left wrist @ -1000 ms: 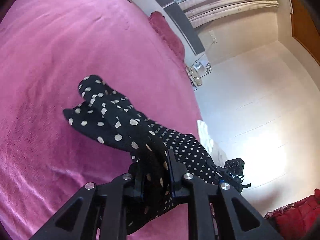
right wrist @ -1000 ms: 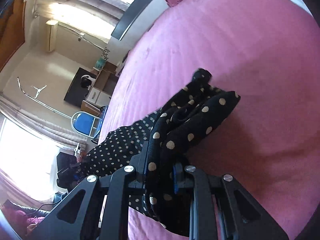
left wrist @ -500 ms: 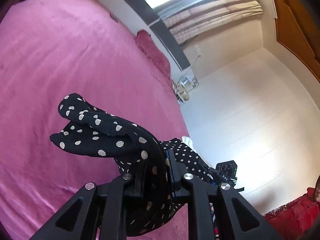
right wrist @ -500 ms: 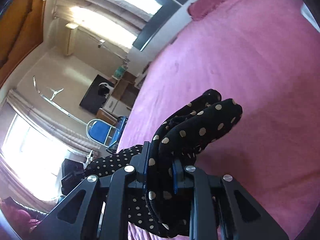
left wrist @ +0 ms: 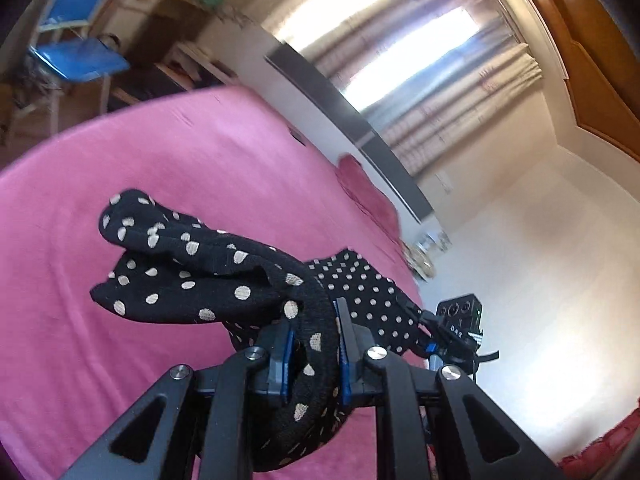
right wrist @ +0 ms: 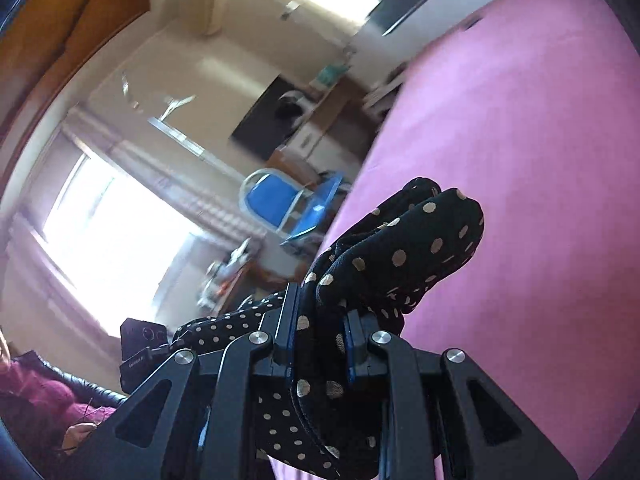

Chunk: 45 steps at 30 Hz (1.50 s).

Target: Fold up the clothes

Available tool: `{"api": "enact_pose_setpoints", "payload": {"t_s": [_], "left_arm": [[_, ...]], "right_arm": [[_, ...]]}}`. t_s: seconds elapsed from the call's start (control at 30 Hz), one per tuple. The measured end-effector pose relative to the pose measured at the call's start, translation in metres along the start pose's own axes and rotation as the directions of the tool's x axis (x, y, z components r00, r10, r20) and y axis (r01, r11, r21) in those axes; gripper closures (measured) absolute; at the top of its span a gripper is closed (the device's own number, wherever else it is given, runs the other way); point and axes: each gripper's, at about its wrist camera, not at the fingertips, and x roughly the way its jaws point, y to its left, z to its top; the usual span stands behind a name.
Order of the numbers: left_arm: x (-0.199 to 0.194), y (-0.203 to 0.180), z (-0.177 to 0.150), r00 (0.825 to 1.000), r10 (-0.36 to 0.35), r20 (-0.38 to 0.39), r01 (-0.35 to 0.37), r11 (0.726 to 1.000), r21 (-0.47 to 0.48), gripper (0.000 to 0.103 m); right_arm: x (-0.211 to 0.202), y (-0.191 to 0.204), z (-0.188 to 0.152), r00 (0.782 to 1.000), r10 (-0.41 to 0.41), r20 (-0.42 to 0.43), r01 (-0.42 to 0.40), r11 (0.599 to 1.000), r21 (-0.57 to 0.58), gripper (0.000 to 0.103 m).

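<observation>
My left claw (left wrist: 314,346) is clenched on a thick bunched fold of the black dotted garment (left wrist: 192,276). The cloth is squeezed between the two blue-edged pads and bulges out ahead of them in a loose, rounded flap that hangs in the air above the pink bed (left wrist: 120,160), not lying on it. Behind the pads the fabric drops down between the black linkage bars. From my left claw a stretch of the same cloth, with smaller dots, runs off to the right toward my other claw, whose black body shows just beyond the fabric, near the right-hand edge of the bed.

My right claw (right wrist: 320,342) is likewise clamped on the garment (right wrist: 404,256). A doubled-over lump of the cloth sticks out past the pads, held up clear of the bed (right wrist: 520,160), and more of it hangs below the fingers. A band of the fabric leads off to the left toward my left claw, which sits low in that view.

So the garment is slung between my two claws, lifted over the bed near its side edge. At the far end of the bed lies a dark pink pillow (left wrist: 368,192) against a dark headboard (left wrist: 352,128). Beyond the bed's other side stands a blue chair (left wrist: 72,52), with curtains (left wrist: 440,92) over a bright window on the far wall.
</observation>
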Motion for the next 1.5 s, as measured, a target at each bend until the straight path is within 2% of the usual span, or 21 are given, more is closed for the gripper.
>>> {"api": "enact_pose_setpoints", "payload": {"t_s": [0.13,0.2,0.27,0.33,0.37,0.4,0.43,0.5,0.6,0.63,0.67,0.73,0.77,0.8,0.83,0.93,1.07,1.13,1.23,1.37,1.5], "left_arm": [[-0.022,0.031,-0.028,0.998,0.061,0.009,-0.06,0.998,-0.031,0.087],[-0.015,0.068,-0.064,0.981,0.188,-0.042,-0.19,0.979,-0.069,0.086],[0.0,0.106,-0.098,0.923,0.369,-0.105,-0.379,0.92,-0.095,0.085],[0.009,0.14,-0.127,0.839,0.519,-0.165,-0.537,0.838,-0.095,0.083],[0.009,0.15,-0.139,0.807,0.565,-0.172,-0.584,0.807,-0.091,0.073],[0.004,0.151,-0.145,0.793,0.59,-0.153,-0.605,0.791,-0.087,0.067],[-0.001,0.152,-0.151,0.78,0.612,-0.13,-0.624,0.777,-0.085,0.061],[-0.015,0.142,-0.152,0.716,0.695,-0.058,-0.698,0.712,-0.077,0.032],[-0.041,0.123,-0.146,0.617,0.784,0.069,-0.772,0.62,-0.141,0.027],[-0.045,0.113,-0.143,0.599,0.793,0.114,-0.782,0.609,-0.132,0.025],[-0.044,0.1,-0.137,0.602,0.783,0.159,-0.777,0.62,-0.111,0.019],[-0.032,0.072,-0.126,0.647,0.731,0.217,-0.745,0.666,-0.025,0.014],[-0.024,0.062,-0.124,0.664,0.712,0.228,-0.737,0.675,0.04,0.009],[-0.008,0.051,-0.124,0.689,0.69,0.221,-0.721,0.683,0.116,0.0],[0.01,0.045,-0.126,0.711,0.675,0.199,-0.703,0.692,0.165,0.0],[0.045,0.059,-0.134,0.739,0.665,0.109,-0.673,0.721,0.165,0.0],[0.052,0.089,-0.159,0.737,0.672,0.067,-0.676,0.731,0.095,0.0],[0.049,0.096,-0.168,0.752,0.657,0.061,-0.66,0.747,0.084,0.0],[0.045,0.098,-0.178,0.76,0.646,0.062,-0.648,0.749,0.136,0.0],[0.066,0.103,-0.187,0.731,0.682,0.035,-0.674,0.712,0.198,0.0],[0.079,0.108,-0.196,0.686,0.728,-0.006,-0.709,0.67,0.22,0.0]], "right_arm": [[0.076,0.012,-0.01,0.997,0.015,-0.08,-0.019,0.999,-0.047,0.084],[0.101,0.005,-0.023,0.99,-0.069,-0.123,0.058,0.994,-0.092,0.084],[0.125,-0.014,-0.045,0.952,-0.244,-0.184,0.211,0.961,-0.179,0.081],[0.142,-0.037,-0.063,0.876,-0.421,-0.234,0.363,0.897,-0.254,0.071],[0.147,-0.048,-0.07,0.838,-0.483,-0.252,0.415,0.866,-0.279,0.062],[0.146,-0.054,-0.072,0.82,-0.512,-0.257,0.44,0.85,-0.291,0.047],[0.141,-0.057,-0.071,0.811,-0.526,-0.256,0.452,0.841,-0.297,0.039],[0.129,-0.052,-0.066,0.798,-0.558,-0.225,0.476,0.814,-0.332,0.023],[0.106,-0.042,-0.056,0.79,-0.591,-0.163,0.512,0.783,-0.353,0.017],[0.098,-0.033,-0.052,0.794,-0.595,-0.125,0.523,0.773,-0.36,0.016],[0.094,-0.026,-0.05,0.802,-0.588,-0.103,0.519,0.772,-0.367,0.014],[0.108,0.001,-0.042,0.832,-0.549,-0.083,0.471,0.777,-0.417,0.004],[0.116,0.013,-0.043,0.842,-0.532,-0.083,0.445,0.774,-0.45,0.0],[0.127,0.022,-0.049,0.851,-0.514,-0.105,0.408,0.775,-0.483,0.0],[0.139,0.03,-0.055,0.859,-0.493,-0.134,0.366,0.777,-0.513,0.0],[0.166,0.04,-0.082,0.864,-0.449,-0.228,0.257,0.782,-0.567,0.0],[0.169,0.012,-0.102,0.854,-0.439,-0.279,0.242,0.81,-0.534,0.0],[0.141,-0.004,-0.098,0.893,-0.375,-0.248,0.225,0.851,-0.475,0.0],[0.098,-0.011,-0.094,0.913,-0.377,-0.153,0.272,0.845,-0.46,0.0],[0.083,-0.004,-0.111,0.921,-0.332,-0.202,0.191,0.839,-0.51,0.0],[0.104,0.013,-0.135,0.894,-0.353,-0.277,0.119,0.782,-0.611,0.0]]}}
